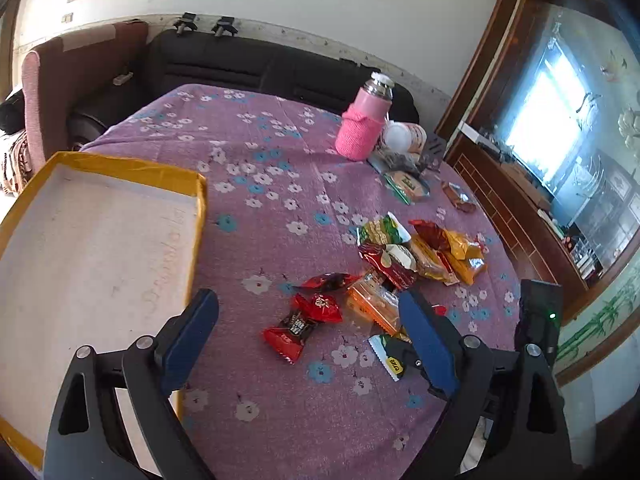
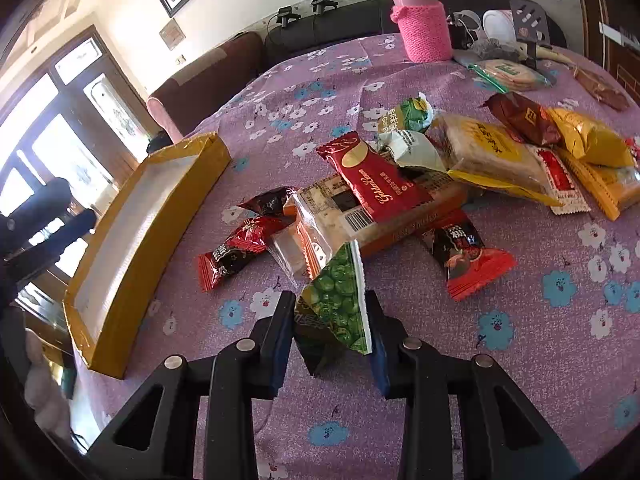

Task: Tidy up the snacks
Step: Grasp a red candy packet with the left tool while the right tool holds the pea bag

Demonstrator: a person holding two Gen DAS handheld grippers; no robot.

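Inside yellow-rimmed tray: nothing; snacks on tablecloth.

Left gripper wide apart; right gripper pinched narrow

A loose heap of crinkly foil snack packets in red, green, yellow and orange lies across the centre and right of the right wrist view. A green pea-printed packet stands tilted at lower centre. A shallow, empty yellow-edged cardboard tray sits at left.
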